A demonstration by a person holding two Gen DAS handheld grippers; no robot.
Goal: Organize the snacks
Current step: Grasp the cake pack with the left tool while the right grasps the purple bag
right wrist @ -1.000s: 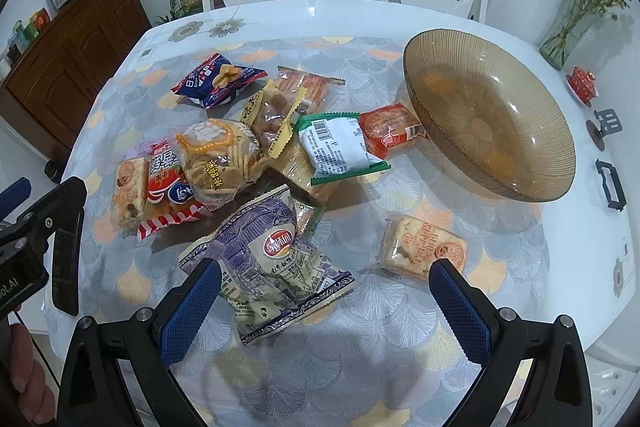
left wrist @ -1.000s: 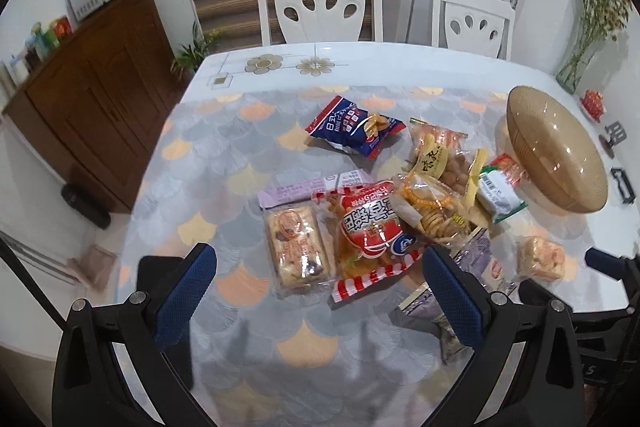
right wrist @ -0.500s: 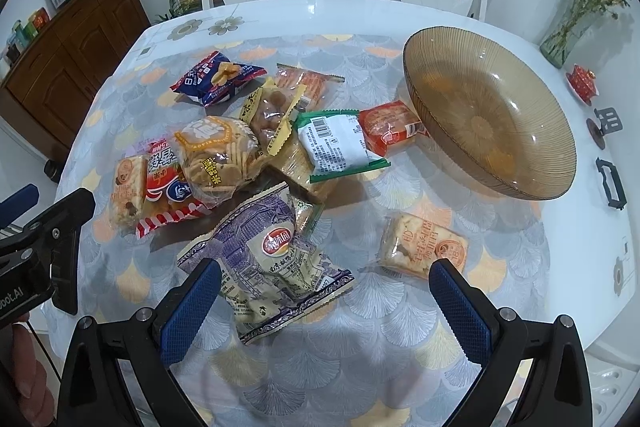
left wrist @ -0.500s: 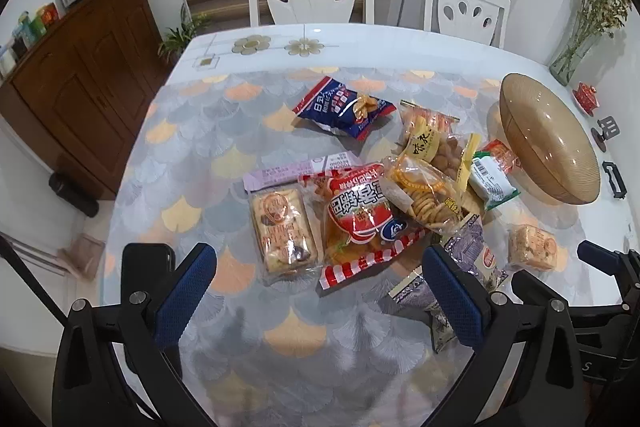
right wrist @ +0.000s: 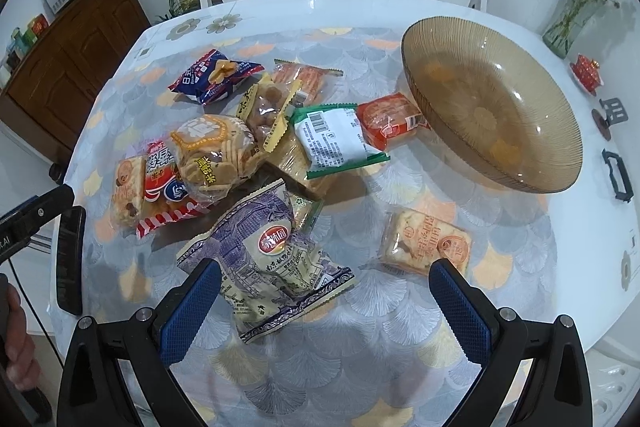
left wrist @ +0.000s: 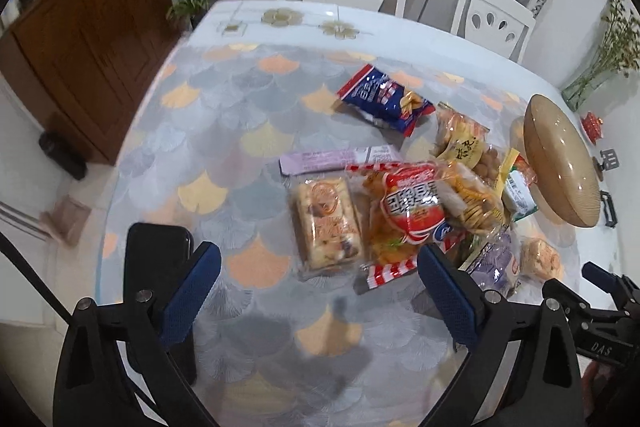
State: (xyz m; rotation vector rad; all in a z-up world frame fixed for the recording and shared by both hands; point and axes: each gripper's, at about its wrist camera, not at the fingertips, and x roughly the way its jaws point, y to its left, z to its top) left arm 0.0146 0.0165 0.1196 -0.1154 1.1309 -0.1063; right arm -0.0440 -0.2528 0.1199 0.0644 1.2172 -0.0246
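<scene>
Both claws wide, holding nothing. Left claw (left wrist: 318, 289) hovers over the near-left tabletop (left wrist: 224, 131) edge, pointed at the clear-wrapped fruit-cake bar (left wrist: 326, 225) and the red-and-white striped snack bag (left wrist: 404, 215) beside it. Right claw (right wrist: 324, 299) hangs over the purple-and-cream patterned pastry bag (right wrist: 268, 251), which lies between its blue pads, not gripped. Snacks sit in one loose pile mid-table: blue rice-cracker packet (right wrist: 214, 75) at the far side, clear bag of round crackers (right wrist: 218, 155) on top of the striped bag, green-and-white packet (right wrist: 334, 137) touching the orange-red packet (right wrist: 390, 125), which lies against the amber ribbed glass bowl (right wrist: 532, 131). Orange-printed clear biscuit pack (right wrist: 426, 241) lies apart, near the right claw. Bowl is empty, so my read: sorting not started, bowl is the likely drop target, purple bag is the likely first pick because it's closest and unobstructed. Versus a second ago: left claw view has swung left and moved in, pile now sits right of centre, and the black phone (left wrist: 156, 255) at the table edge shows more fully. Right claw view barely changed; no snack has moved.
</scene>
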